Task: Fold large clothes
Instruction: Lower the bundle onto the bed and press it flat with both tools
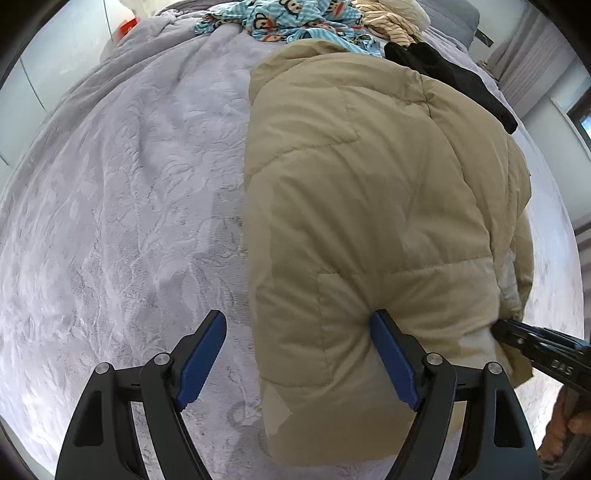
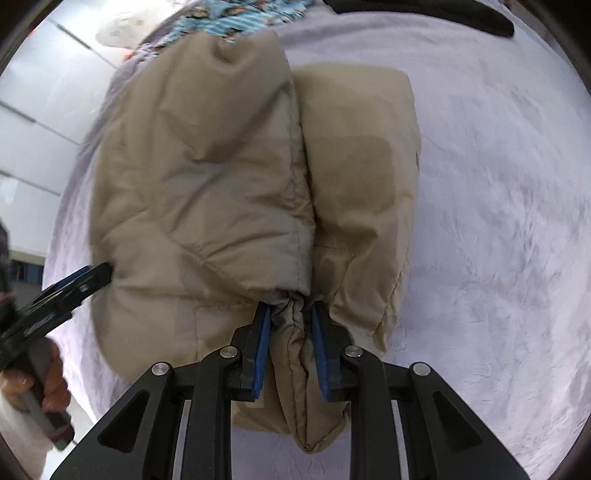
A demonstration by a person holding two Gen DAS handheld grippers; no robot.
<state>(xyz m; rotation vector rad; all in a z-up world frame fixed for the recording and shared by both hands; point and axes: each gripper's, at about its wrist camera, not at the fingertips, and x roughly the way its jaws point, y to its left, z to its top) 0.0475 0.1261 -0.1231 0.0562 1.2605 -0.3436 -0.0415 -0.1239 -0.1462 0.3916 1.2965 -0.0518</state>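
In the right wrist view the right gripper (image 2: 289, 314) has its jaws clenched on a bunched, gathered edge of the beige puffer jacket (image 2: 236, 177), the blue pads (image 2: 263, 343) pressing the fabric from both sides at the lower centre of the frame. The pinched fold runs down between the fingers and hangs below them.

The left gripper (image 1: 298, 332) has its jaws released and standing wide at the bottom of the left wrist view. Its right blue pad (image 1: 393, 360) lies against the jacket's side (whether it actually presses in I cannot tell), while the left pad sits over bare blanket.

The jacket fills the centre and right of the left wrist view, folded into a thick padded bundle lying on the pale grey plush blanket (image 1: 110, 206) of the bed. In the right wrist view it shows as two puffy halves meeting at a seam down the middle.

At the top of the left wrist view lie other clothes: a blue striped garment with monkey faces (image 1: 295, 18), a cream striped piece (image 1: 388, 22) and a black garment (image 1: 454, 77) touching the jacket's upper right edge.
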